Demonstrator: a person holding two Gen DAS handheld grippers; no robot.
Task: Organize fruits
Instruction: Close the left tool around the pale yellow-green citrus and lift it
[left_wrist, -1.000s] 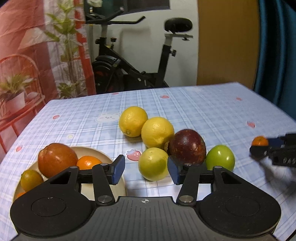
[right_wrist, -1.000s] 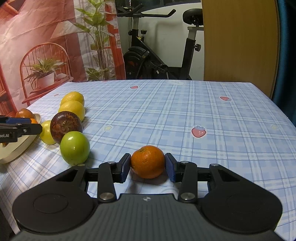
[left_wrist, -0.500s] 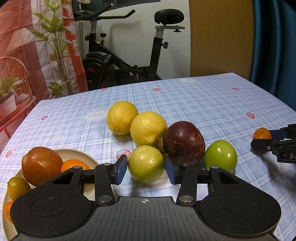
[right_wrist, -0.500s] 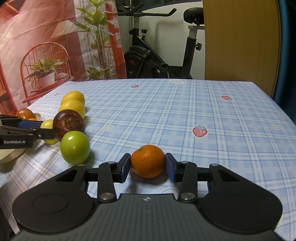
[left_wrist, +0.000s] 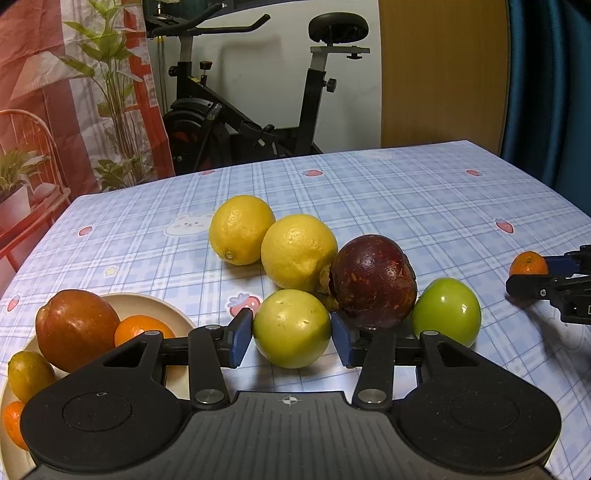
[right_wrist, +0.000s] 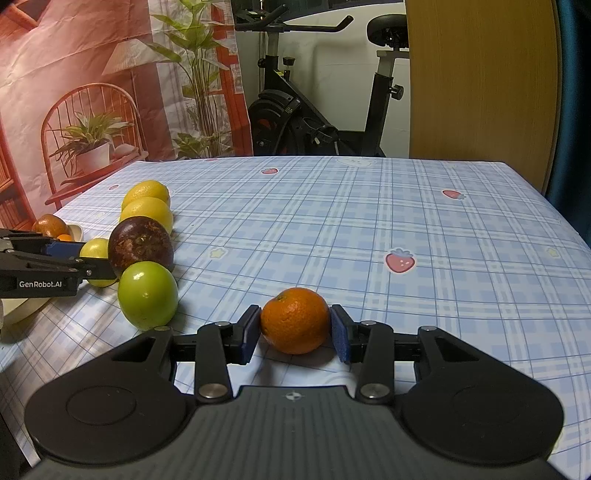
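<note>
Here, starting at my far left, the cream plate (left_wrist: 155, 306) sits on the checked tablecloth (left_wrist: 406, 206) and holds a reddish-brown fruit (left_wrist: 75, 334), a small orange (left_wrist: 142, 328), a little yellow-green fruit (left_wrist: 29, 374) and another orange piece at the rim. Just right of the plate, my left gripper (left_wrist: 291, 341) has its blue pads pressed on either side of the yellow-green round fruit (left_wrist: 291, 328), which rests on the cloth. Behind it lie two lemons (left_wrist: 299, 251), touching each other, and the dark purple fruit (left_wrist: 373, 282) leans against the nearer lemon. The green apple-like fruit (left_wrist: 447, 310) sits just beside the purple one on its right. Farther right, well apart from the cluster, my right gripper (right_wrist: 295, 332) is clamped on the mandarin (right_wrist: 295, 319), both pads touching its sides while it sits on the cloth. Beyond the table stand an exercise bike (right_wrist: 332, 110) and a printed backdrop (right_wrist: 92, 92).
</note>
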